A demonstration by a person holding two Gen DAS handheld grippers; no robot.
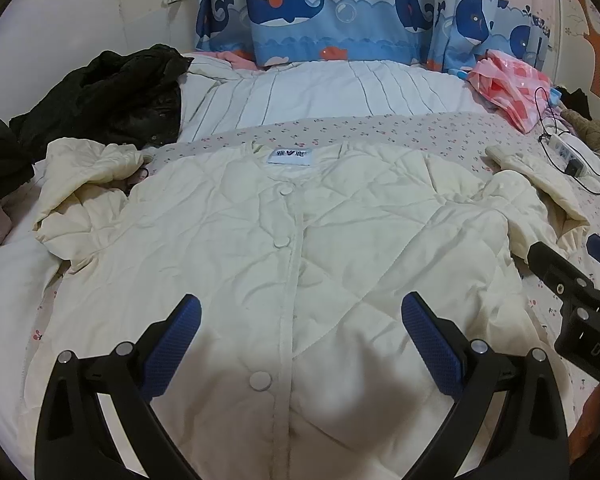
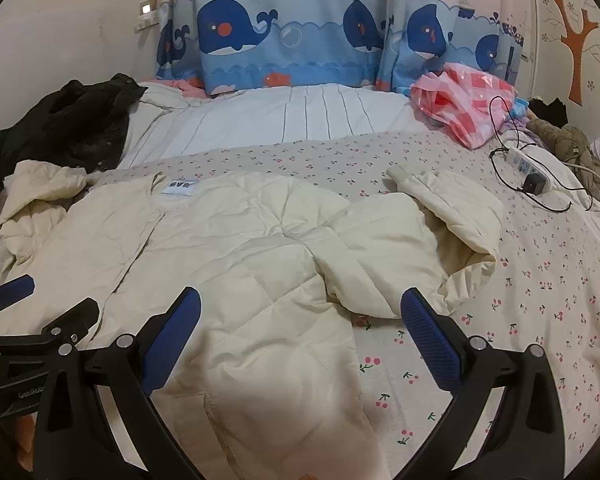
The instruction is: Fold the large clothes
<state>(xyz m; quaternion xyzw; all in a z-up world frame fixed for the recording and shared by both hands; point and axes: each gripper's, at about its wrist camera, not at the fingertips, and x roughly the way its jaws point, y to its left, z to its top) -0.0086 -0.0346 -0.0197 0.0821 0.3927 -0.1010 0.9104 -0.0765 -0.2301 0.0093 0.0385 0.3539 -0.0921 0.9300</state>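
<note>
One cream quilted jacket (image 1: 300,248) lies flat, collar pointing away from both grippers, its length running straight ahead. Left gripper (image 1: 300,344) and right gripper (image 2: 300,344) hover spread wide, holding nothing.

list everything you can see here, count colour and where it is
quilted jacket: 1, cream, spread flat on the bed, snaps closed, collar label facing up
snap buttons: 3 visible, cream, down the jacket front
black jacket: 1, black, heaped at the far left of the bed
bedsheet: 1, pale with small cherry print, under the cream jacket
striped quilt: 1, white with thin lines, behind the sheet
plastic bag: 1, pink and white, far right of the bed
power strip: 1, white, with black cable, right edge of the bed
whale curtain: 1, blue, behind the bed
tree decal: 1, orange, on the right wall
left gripper: 1, black with blue pads, open, over the jacket's lower front
right gripper: 1, same colours, open, over the jacket's right side
</note>
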